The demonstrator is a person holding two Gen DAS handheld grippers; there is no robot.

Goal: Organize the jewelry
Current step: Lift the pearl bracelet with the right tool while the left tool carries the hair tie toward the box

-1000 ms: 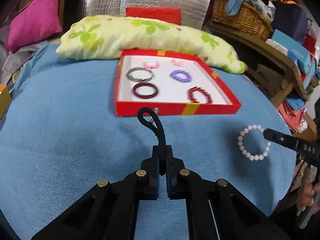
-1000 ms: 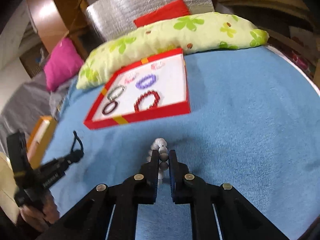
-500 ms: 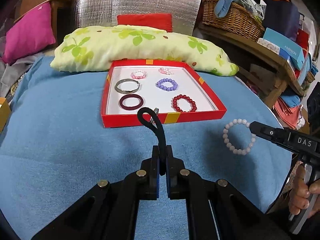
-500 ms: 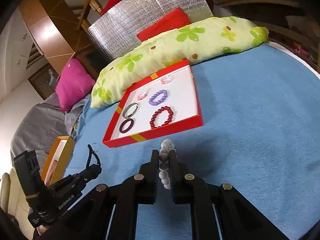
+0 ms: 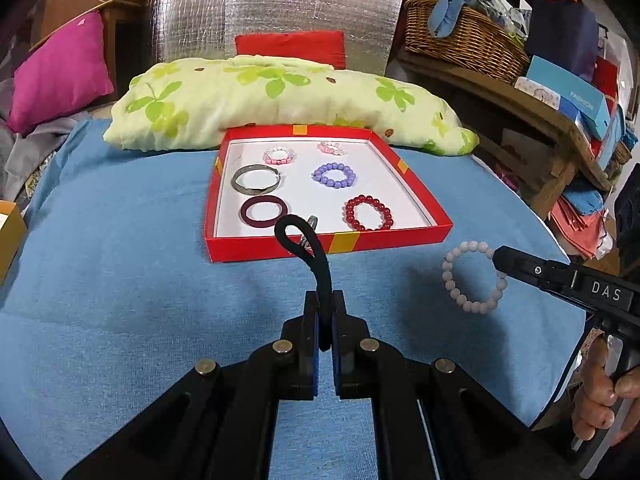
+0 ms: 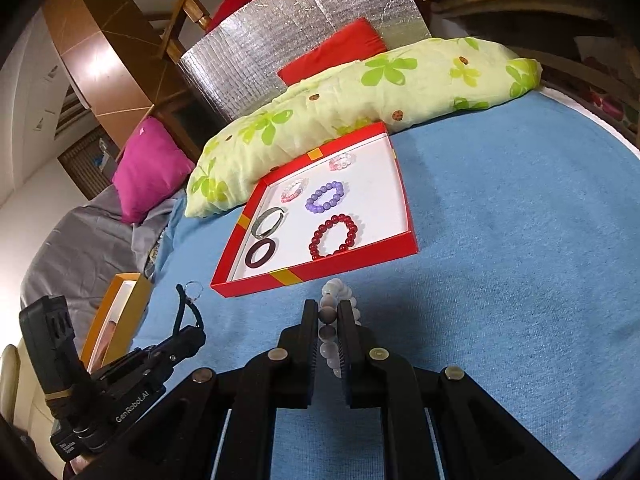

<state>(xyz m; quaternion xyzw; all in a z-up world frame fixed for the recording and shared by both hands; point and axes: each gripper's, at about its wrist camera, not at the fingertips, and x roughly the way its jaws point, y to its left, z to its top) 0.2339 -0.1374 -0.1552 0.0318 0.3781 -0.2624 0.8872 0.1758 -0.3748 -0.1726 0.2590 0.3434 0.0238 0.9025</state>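
Above blue cloth (image 5: 120, 280): left gripper (image 5: 326, 312) pinches black cord (image 5: 316, 264), right gripper (image 6: 330, 320) white bracelet (image 6: 334, 312).

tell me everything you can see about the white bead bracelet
The white bead bracelet is a loop of round, milky, slightly translucent beads, glass or stone by the look, all about one size. It hangs in the air above the blue cloth, in front of the red tray and outside it. The right gripper is shut on one side of the loop; in its own view the beads stack between the two fingers. Nothing else touches it.
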